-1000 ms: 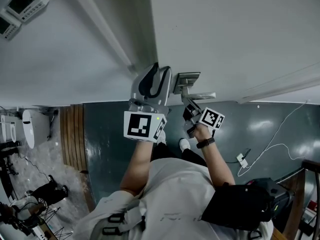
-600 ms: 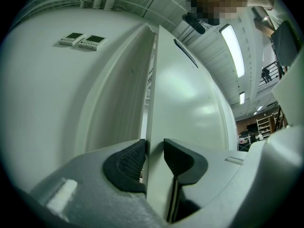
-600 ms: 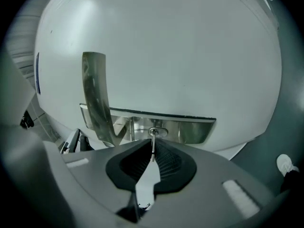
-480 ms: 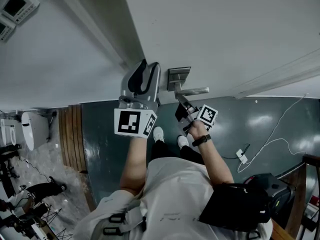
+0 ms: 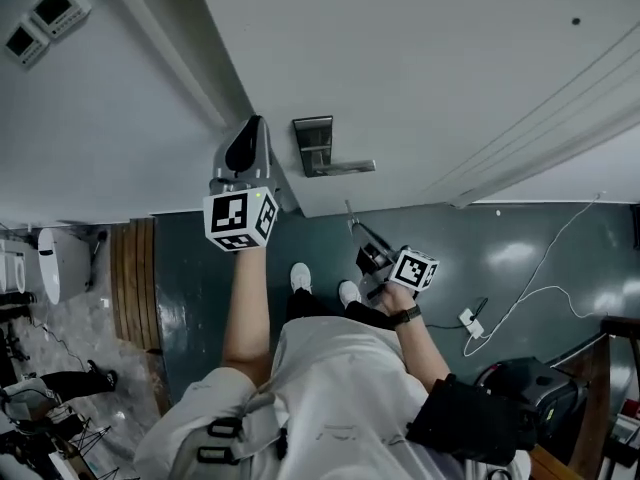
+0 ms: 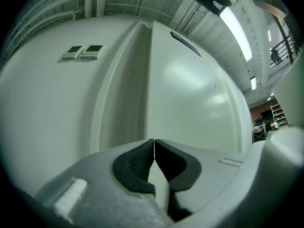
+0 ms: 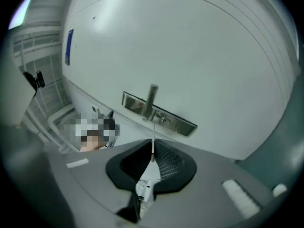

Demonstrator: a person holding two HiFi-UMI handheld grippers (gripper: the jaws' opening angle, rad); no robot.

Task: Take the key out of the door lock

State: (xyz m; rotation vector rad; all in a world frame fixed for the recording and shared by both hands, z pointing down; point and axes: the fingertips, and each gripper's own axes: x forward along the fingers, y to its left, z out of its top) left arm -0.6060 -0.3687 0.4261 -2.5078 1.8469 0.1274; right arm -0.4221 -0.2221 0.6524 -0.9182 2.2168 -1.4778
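- Right gripper view: the right gripper (image 7: 152, 144) has its jaws pressed narrow on the key (image 7: 150, 172), with the dark ribbed pads (image 7: 168, 163) closing on it from both sides.
- The key's pale head sits deep between the pads. Its thin blade runs up the seam where the jaws meet and pokes out just past the tips, edge-on to the camera.
- The blade tip points at the metal lock plate (image 7: 178, 121) on the white door (image 7: 190, 46), but is clear of it, out of the keyhole. The door handle (image 7: 151, 99) juts out from the plate right above the blade.
- Head view: the key shows as a thin sliver rising from the right gripper, apart from the plate and towards the door's lower edge.
- Left gripper view: the left gripper (image 6: 154, 144) has just been closing; its tips now meet with nothing between them, only the door's pale surface showing through the gap behind.
- Head view: the left gripper is up by the door's edge, beside the lock plate. Whether it touches the door cannot be told.
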